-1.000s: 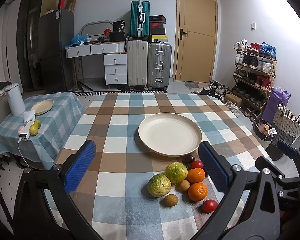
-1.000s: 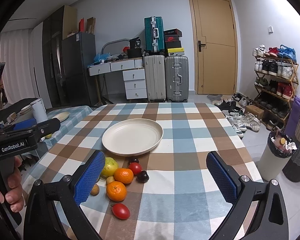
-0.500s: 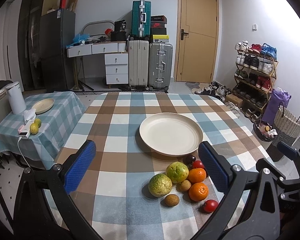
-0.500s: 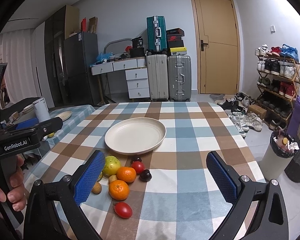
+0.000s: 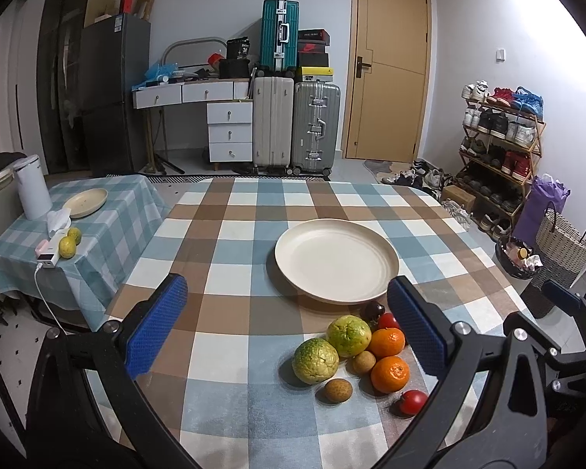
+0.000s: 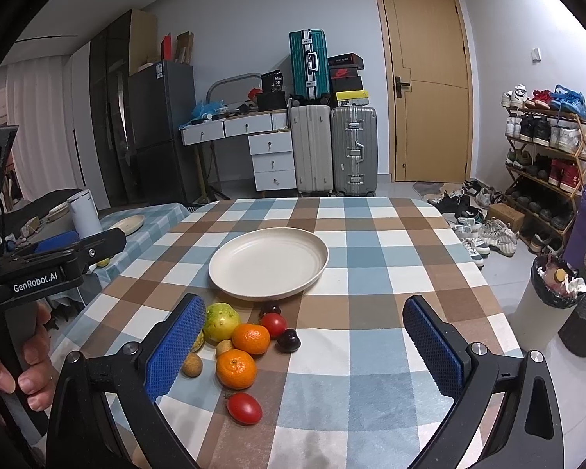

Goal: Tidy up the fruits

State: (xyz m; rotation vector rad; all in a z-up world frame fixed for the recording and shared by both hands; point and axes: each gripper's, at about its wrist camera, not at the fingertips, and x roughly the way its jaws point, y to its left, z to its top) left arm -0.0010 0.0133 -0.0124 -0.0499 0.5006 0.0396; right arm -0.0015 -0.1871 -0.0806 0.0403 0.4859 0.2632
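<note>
Both claws, left [image 5: 285, 332] and right [image 6: 304, 348], hang wide open, empty. Fruit [image 6: 238, 346] sits bunched on the worktop [image 6: 371, 265], plate [image 6: 268, 264] just behind. Round stuff, a clumsy nudge could roll tomatoes off.

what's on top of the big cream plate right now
Nothing: the cream plate is bare, its whole face in view. The fruit pile lies on the checked tablecloth just in front of its near rim. What is under the plate is hidden.

Probably a home: suitcases [image 5: 296, 125], shoe rack [image 5: 500, 148], fridge [image 6: 162, 133], checked table [image 6: 371, 242].
</note>
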